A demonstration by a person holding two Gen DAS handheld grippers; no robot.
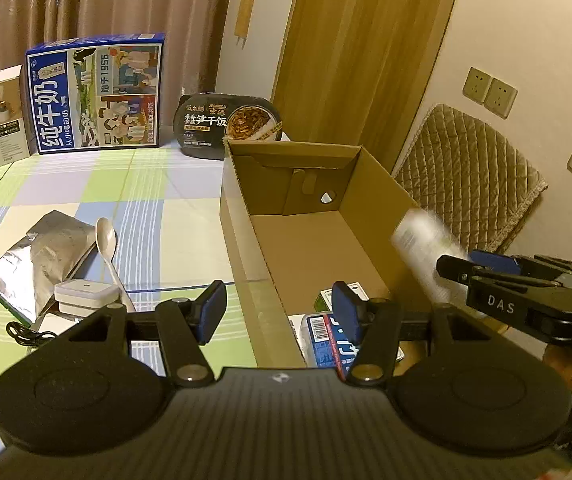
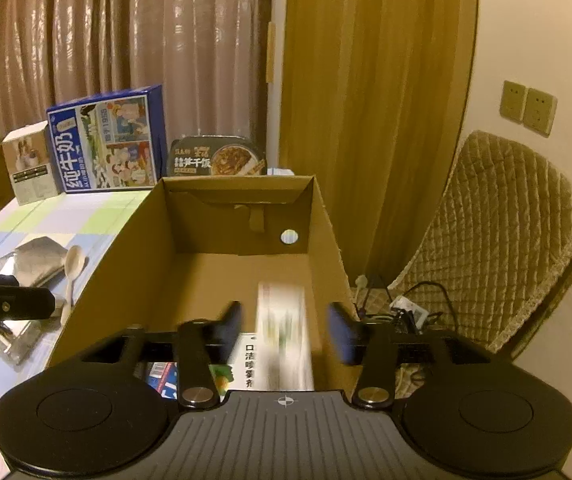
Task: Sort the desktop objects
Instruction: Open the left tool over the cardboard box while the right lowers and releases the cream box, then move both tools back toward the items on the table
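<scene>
Packet (image 2: 284, 336) blurred between the open right claw (image 2: 286, 330), over the box (image 2: 126, 248).
Risk: it glances off items below; left claw (image 1: 280, 310) open, empty.

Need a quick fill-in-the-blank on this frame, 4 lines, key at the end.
1. The box under the right gripper is made of ___.
2. The left gripper holds ___.
3. The milk carton standing at the back is coloured ___.
4. The utensil beside the foil pouch is a ___.
Missing words: cardboard; nothing; blue; spoon.
</scene>
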